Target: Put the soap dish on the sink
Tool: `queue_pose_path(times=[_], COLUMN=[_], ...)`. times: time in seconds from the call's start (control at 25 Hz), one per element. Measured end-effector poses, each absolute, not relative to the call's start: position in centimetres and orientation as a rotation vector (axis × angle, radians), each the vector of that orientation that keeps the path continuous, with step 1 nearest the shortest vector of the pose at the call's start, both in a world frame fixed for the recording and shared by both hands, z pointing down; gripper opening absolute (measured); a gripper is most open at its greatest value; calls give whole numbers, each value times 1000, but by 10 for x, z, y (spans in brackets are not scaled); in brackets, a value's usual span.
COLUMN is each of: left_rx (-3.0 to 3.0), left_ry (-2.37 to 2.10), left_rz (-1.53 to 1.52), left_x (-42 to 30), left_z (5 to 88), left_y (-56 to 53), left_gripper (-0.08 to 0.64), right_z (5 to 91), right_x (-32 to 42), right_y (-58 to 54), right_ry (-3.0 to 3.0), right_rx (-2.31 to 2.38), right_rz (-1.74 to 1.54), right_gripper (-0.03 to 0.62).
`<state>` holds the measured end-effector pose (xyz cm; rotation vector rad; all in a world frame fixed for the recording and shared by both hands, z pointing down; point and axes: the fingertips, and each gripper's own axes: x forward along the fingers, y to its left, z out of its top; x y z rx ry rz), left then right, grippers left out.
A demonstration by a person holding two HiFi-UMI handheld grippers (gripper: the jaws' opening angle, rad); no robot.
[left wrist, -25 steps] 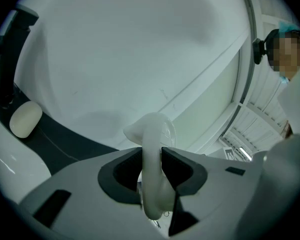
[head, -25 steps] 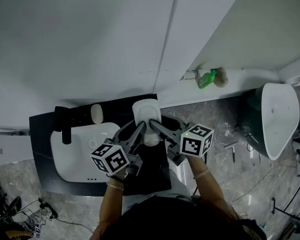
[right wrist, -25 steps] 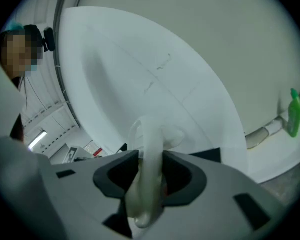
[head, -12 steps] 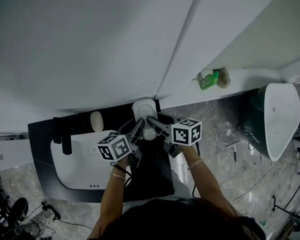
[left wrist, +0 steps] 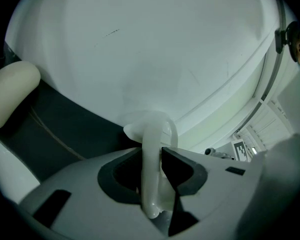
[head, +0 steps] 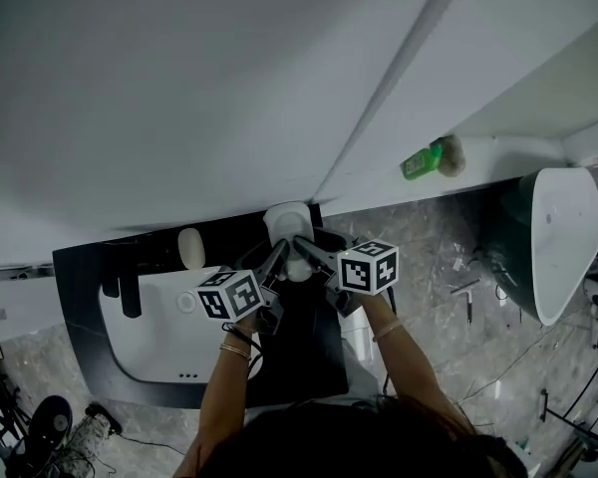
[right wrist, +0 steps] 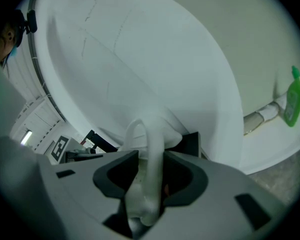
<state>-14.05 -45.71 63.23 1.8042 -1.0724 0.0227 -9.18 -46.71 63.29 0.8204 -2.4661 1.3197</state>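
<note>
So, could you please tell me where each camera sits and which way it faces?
Head view: on the person's head, facing steeply down at the sink; shows both forearms, the left gripper and right gripper gripping the soap dish.
Left gripper view: on the left gripper, facing along its fingers at the dish's rim and wall.
Right gripper view: on the right gripper, likewise; green bottle at right.
Shared: all three show the soap dish.

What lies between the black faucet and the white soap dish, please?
A cream oval bar, probably soap, lies there on the dark counter; the head view shows it.
</note>
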Motion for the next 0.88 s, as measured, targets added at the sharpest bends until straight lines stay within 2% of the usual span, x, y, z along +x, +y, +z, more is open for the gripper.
queue_pose_path(times=[0.88], left_rx=[1706], left_ry=[-988], left_rz=[125], left_x=[-135], left_z=[647], left_y=[-458], left_gripper=[130], right_z=[644], right_x=[-90], right_y=[-468], right_ry=[-2381], right_rx=[842], right_rz=[1258], right_gripper=[149])
